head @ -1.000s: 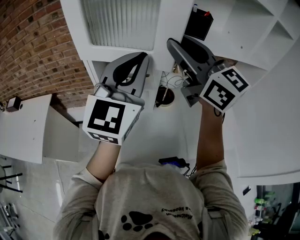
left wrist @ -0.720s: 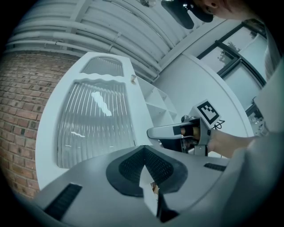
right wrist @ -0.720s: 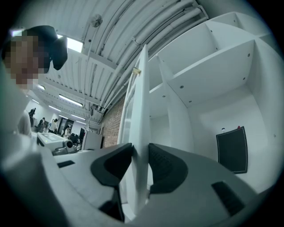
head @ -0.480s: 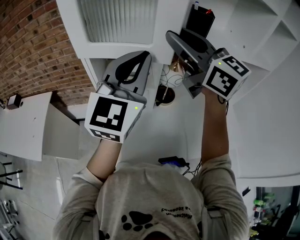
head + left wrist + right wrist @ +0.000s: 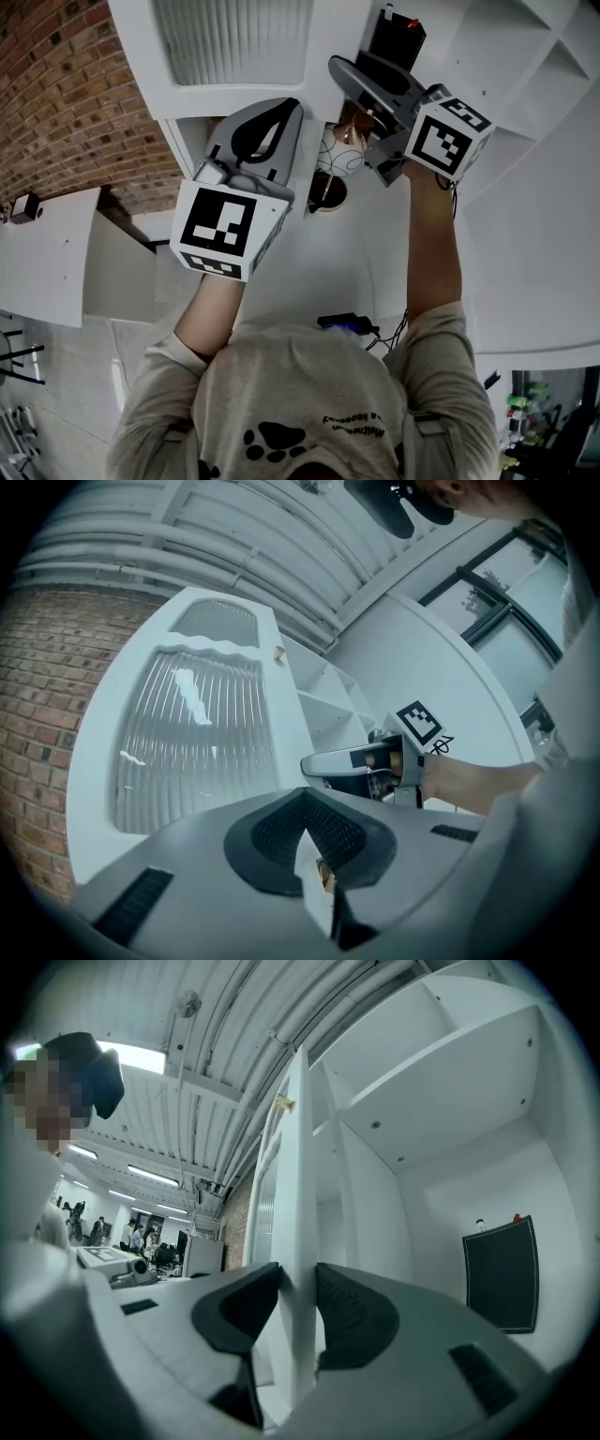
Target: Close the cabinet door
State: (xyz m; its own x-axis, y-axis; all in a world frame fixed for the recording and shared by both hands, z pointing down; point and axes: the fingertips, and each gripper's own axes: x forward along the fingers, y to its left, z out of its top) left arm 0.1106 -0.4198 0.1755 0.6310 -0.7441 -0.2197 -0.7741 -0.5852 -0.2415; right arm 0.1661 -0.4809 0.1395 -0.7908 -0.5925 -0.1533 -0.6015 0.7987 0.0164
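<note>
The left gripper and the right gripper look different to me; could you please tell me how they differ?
The right gripper has its jaws clamped on the free edge of the cabinet door; the left gripper has its jaws together, holding nothing. The left gripper faces the door's ribbed pane; the right gripper looks along the door's edge, beside the open shelves. Both are grey and point toward that door.

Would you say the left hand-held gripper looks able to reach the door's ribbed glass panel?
Probably yes: the ribbed glass panel stands right ahead of the left hand-held gripper with nothing between; the right hand-held gripper clamps the door edge aside.
</note>
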